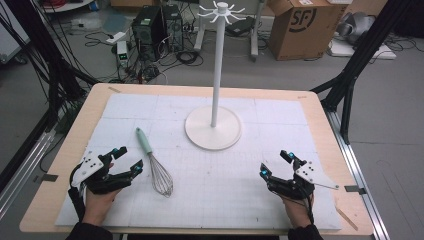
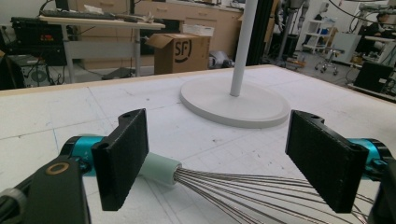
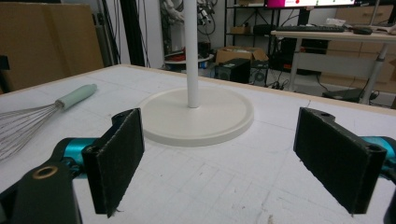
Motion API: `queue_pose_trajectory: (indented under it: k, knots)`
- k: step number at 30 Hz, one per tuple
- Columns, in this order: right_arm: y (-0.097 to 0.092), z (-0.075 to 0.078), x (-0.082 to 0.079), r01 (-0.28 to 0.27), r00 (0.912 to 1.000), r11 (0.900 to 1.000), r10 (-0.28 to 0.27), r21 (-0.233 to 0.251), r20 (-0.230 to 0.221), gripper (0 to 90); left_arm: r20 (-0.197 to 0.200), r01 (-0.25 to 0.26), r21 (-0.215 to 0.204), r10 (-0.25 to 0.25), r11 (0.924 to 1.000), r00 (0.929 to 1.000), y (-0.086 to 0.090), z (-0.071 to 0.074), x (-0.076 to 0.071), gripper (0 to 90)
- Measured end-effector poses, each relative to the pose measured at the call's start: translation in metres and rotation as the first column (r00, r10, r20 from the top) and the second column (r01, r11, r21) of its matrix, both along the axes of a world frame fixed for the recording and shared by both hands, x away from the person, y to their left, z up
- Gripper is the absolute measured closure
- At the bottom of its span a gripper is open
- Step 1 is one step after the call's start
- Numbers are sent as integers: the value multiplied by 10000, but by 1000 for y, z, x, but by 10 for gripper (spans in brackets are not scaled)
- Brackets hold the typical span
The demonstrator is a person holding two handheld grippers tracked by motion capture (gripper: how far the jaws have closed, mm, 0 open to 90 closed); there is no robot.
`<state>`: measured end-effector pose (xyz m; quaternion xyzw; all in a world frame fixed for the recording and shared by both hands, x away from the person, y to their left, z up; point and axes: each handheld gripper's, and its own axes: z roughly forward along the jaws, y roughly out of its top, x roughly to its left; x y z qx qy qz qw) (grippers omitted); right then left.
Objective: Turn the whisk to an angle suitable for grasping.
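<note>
The whisk (image 1: 154, 165) is lying flat on the table (image 1: 60, 165), just beside the left gripper (image 1: 127, 161), whose wide-apart jaws are framing its wires as if lining up a grab, probably for hanging on the white stand (image 1: 215, 75), while the right gripper (image 1: 275, 162) is waiting agape, well apart.

Even, soft overhead room light falls on the white worktop (image 1: 260, 195), bright without glare. Shadows are faint: a pale one rings the stand's base (image 1: 213, 128). The high view is slightly soft and grainy. In both gripper views the near black pads (image 2: 122, 156) blur slightly, and backgrounds look hazy.
</note>
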<state>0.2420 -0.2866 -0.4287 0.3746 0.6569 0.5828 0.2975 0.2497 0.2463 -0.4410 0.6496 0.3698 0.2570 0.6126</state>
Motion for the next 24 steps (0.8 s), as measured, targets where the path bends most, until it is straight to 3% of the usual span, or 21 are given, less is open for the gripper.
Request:
queue_pose_trajectory:
  k: [8,11,13,17,24]
  knots:
    - [0,0,0,4,10000,10000,-4,37,-5,152,-417,87,-203,-95,9998,9991,-1,-1,2,263]
    - [0,0,0,-6,10000,10000,6,-25,32,152,-597,109,-327,-128,9994,9981,0,-2,4,321]
    - [0,0,0,-13,10000,10000,13,0,29,152,-829,110,-431,-146,9990,9965,0,-3,8,418]
    - [1,0,0,-50,10000,10000,50,16,-3,151,-868,-272,-82,264,9996,9959,0,1,22,541]
    - [1,0,1,-4,10000,10000,4,30,-73,152,-1277,-313,194,335,9993,9912,8,0,40,689]
